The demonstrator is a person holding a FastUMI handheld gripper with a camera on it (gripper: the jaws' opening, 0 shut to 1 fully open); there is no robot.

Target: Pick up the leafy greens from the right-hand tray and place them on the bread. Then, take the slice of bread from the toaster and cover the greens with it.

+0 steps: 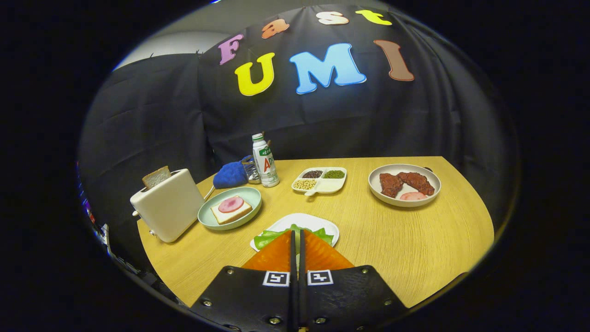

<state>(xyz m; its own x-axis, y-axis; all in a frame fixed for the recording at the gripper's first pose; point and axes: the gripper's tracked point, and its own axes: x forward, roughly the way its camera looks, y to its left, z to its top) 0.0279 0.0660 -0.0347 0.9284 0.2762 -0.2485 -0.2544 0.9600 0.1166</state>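
My gripper (296,233) is shut, its orange fingers (275,255) side by side with only a thin slit between them. Their tips hang over the leafy greens (268,239), which lie on a white tray (319,224) and stick out on both sides of the fingers; I cannot see any leaf pinched. Left of the tray, a pale green plate (207,217) holds a slice of bread (235,213) topped with a pink round of ham. Further left stands a cream toaster (168,210) with a slice of bread (156,177) poking out of its slot.
Beyond the plate are a blue cloth (230,175) and a white bottle (265,161). A divided dish of beans (320,180) sits mid-table, and a bowl of meat (404,185) stands at the far right. The wooden table (415,244) has bare room on the right.
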